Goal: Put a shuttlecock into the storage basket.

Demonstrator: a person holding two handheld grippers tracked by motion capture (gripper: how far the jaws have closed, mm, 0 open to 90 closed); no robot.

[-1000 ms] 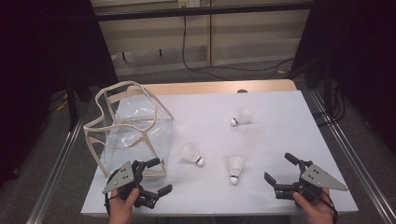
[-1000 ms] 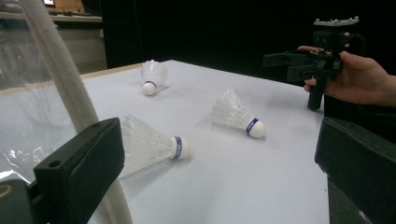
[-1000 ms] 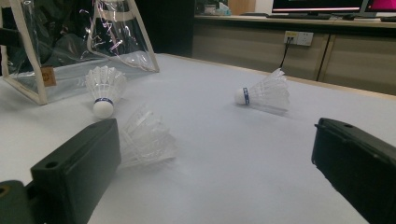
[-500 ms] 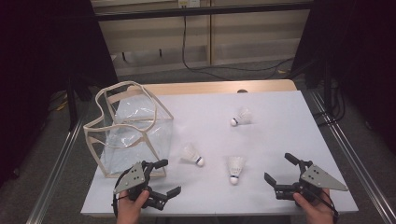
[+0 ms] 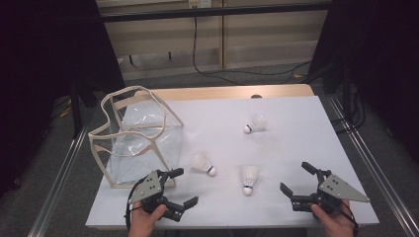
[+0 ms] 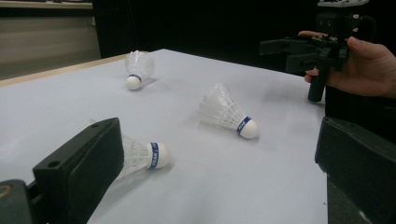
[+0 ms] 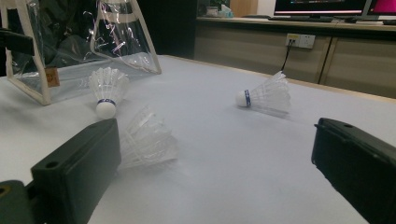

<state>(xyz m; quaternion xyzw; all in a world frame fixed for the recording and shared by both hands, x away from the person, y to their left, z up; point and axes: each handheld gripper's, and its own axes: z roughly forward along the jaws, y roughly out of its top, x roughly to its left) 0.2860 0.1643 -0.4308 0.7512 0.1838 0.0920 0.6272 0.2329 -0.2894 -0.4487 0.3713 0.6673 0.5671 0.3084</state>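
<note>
**Shuttlecocks still loose on the surface, both tools wide open**

Shuttlecocks, three of them, all lying on their sides on the white surface (image 5: 296, 128). The nearest shuttlecock (image 5: 204, 163) sits just ahead of the left tool (image 5: 180, 187), a bit off toward its upper jaw, cork end pointing away from the bag. The middle shuttlecock (image 5: 249, 177) lies between the two tools, closer to the right tool's (image 5: 296, 177) side, cork toward the person. The far shuttlecock (image 5: 255, 124) is well beyond both tools, near the back of the surface.

Left tool has its jaws spread apart with nothing between them, held in the left hand (image 5: 146, 217). Right tool is the same deal, jaws gaping and holding nothing, gripped by the right hand (image 5: 333, 219).

Right behind the left tool, just beside it, stands the clear plastic bag (image 5: 138, 143) with cream trim, mouth up.
</note>
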